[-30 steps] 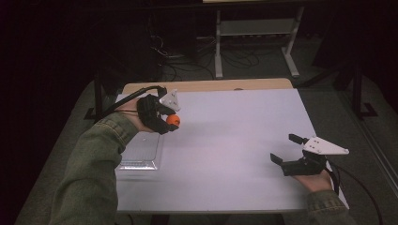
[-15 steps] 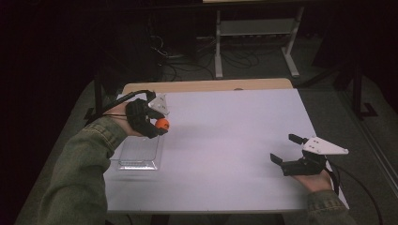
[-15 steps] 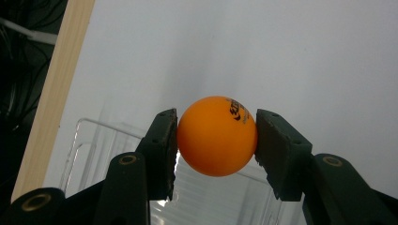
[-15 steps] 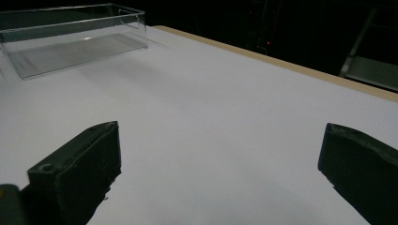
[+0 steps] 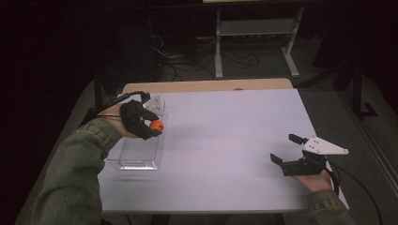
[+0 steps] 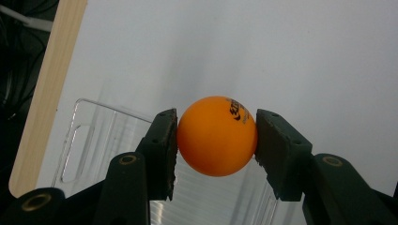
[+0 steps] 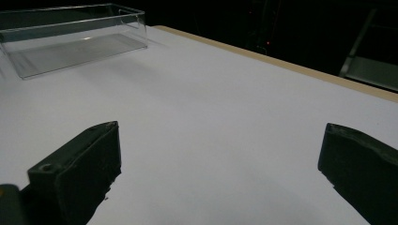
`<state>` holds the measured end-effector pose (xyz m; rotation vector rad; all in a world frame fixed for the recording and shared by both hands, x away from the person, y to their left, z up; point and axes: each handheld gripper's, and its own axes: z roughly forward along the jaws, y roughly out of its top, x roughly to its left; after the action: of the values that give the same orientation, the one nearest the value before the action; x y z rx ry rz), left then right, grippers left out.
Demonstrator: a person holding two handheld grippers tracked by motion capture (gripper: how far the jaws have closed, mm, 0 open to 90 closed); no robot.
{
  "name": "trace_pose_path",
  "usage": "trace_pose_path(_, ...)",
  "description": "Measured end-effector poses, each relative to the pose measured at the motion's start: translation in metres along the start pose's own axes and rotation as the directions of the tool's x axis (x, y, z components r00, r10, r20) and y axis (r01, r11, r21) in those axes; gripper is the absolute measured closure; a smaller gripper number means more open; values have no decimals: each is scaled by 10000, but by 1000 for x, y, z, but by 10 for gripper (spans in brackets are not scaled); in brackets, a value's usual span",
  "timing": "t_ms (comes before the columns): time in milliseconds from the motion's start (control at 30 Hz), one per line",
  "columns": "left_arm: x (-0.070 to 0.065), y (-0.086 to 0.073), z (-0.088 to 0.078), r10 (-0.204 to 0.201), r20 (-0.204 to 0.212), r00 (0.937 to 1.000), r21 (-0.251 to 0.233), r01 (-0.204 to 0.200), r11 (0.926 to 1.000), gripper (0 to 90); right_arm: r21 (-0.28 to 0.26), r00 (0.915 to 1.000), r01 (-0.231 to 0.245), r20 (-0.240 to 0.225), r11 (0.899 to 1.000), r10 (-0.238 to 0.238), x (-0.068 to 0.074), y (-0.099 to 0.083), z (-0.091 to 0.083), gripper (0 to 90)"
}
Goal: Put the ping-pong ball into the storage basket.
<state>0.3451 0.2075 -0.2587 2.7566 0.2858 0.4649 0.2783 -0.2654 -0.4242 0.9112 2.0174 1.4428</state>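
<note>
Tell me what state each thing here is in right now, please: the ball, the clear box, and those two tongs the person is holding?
Orange ball: clamped between the left tongs' pads, held in the air over the clear box.
Clear box: upright on the white table, open-topped, nothing inside.
Left tongs: shut on the orange ball.
Right tongs: open, nothing between them, held low over the table's right side.

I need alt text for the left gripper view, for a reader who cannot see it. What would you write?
An orange table tennis ball with dark print is clamped between the two black jaws of the left tool, above a clear plastic tray. The tray sits on a white table with a wooden edge strip.
</note>
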Motion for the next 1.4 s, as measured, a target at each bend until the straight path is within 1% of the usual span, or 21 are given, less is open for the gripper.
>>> trace_pose_path(100,1,-3,0,-53,48,10000,44,53,10000,507,20,10000,-6,-2,10000,6,0,0,0,0)
trace_pose_path(333,2,-9,3,-62,115,9999,385,58,9992,507,69,10000,20,-16,10000,-20,1,0,1,0)
trace_pose_path(467,4,-12,5,13,105,9999,522,-19,9986,506,85,10000,45,-37,10000,-45,1,0,1,0)
trace_pose_path(667,6,-17,8,-79,185,9998,707,66,9975,507,108,10000,74,-24,9999,-74,1,0,1,0)
trace_pose_path(800,7,-19,7,-135,65,9999,758,130,9970,507,100,10000,78,-19,9999,-78,1,0,1,0)
trace_pose_path(867,7,-21,6,-149,92,9998,782,141,9968,506,107,10000,58,-29,9999,-57,1,0,1,0)
trace_pose_path(1000,9,-24,6,-200,57,9998,989,193,9949,506,121,10000,74,-36,9999,-74,1,0,2,0)
trace_pose_path(1167,9,-26,8,-197,109,9997,1246,182,9920,507,130,9999,102,-41,9999,-101,2,0,2,0)
trace_pose_path(1300,10,-27,10,-233,171,9996,1328,208,9909,506,120,9999,119,-38,9999,-119,2,0,2,0)
trace_pose_path(1400,10,-27,13,-164,235,9996,1445,129,9894,507,145,10000,75,-42,9999,-74,2,0,2,0)
